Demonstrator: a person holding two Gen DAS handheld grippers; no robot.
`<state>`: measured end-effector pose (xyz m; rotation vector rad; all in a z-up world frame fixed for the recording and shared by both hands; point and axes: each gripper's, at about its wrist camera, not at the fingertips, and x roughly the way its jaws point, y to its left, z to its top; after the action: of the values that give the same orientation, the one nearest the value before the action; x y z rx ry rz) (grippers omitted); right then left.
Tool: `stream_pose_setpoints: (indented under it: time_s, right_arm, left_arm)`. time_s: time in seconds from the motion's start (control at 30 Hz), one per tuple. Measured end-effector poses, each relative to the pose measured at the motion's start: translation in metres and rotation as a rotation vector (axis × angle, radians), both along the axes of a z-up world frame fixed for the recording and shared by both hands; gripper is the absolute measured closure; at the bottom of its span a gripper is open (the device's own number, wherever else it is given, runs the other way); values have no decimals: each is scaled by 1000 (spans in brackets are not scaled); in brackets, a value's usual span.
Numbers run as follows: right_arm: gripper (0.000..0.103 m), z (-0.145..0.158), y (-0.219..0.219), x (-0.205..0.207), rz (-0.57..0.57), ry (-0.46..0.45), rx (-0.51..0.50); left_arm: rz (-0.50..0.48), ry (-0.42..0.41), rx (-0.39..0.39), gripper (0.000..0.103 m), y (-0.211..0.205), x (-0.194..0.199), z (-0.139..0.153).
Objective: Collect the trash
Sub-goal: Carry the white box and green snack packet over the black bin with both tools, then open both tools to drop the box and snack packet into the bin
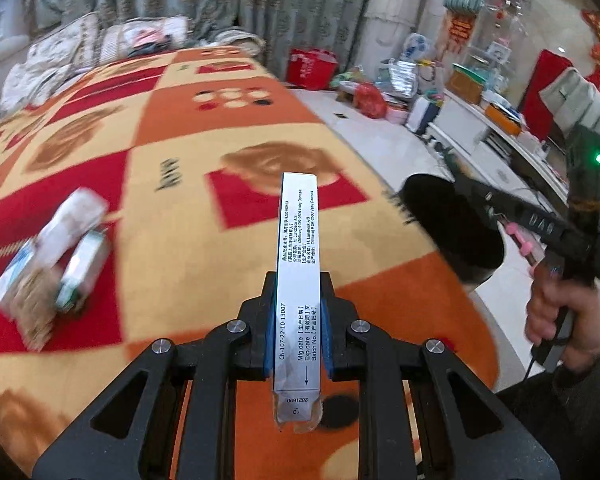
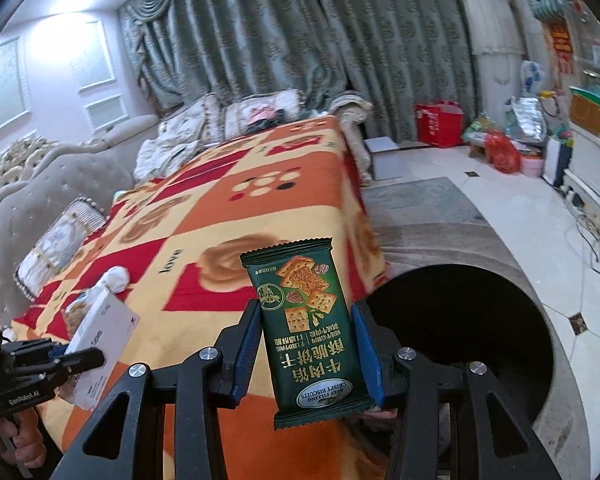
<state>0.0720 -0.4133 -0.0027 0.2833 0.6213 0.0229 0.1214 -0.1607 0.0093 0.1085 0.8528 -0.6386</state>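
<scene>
My left gripper (image 1: 298, 320) is shut on a white medicine box (image 1: 298, 248), held edge-on above the orange and red bed blanket (image 1: 180, 128). The box also shows in the right wrist view (image 2: 100, 340) at lower left. My right gripper (image 2: 306, 344) is shut on a dark green biscuit wrapper (image 2: 308, 328) near the bed's edge. A black round trash bin (image 2: 460, 344) stands on the floor just right of the wrapper; in the left wrist view the bin (image 1: 452, 228) sits beside the bed. More trash (image 1: 52, 256), white tissue and small packets, lies on the blanket at left.
Pillows (image 2: 56, 240) and bedding (image 2: 220, 120) lie at the bed's head. A red bag (image 2: 440, 122), a red plastic bag (image 2: 500, 152) and clutter line the far wall. A white cabinet (image 2: 596, 168) with cables stands on the right. The floor (image 2: 520, 240) is white tile.
</scene>
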Motion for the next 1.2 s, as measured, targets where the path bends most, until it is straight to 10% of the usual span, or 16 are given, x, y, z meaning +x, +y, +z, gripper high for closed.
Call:
stream_pose_setpoints:
  time_s: [0.57,1.2]
  right_arm:
    - [60,-27,-95,-6,-260,118,60]
    - [59,-37,-110,2,-354,172,95]
  left_arm:
    - [-242,22,12,87,-172,5,-2]
    - [-254,82,48,84,-214,15,-37]
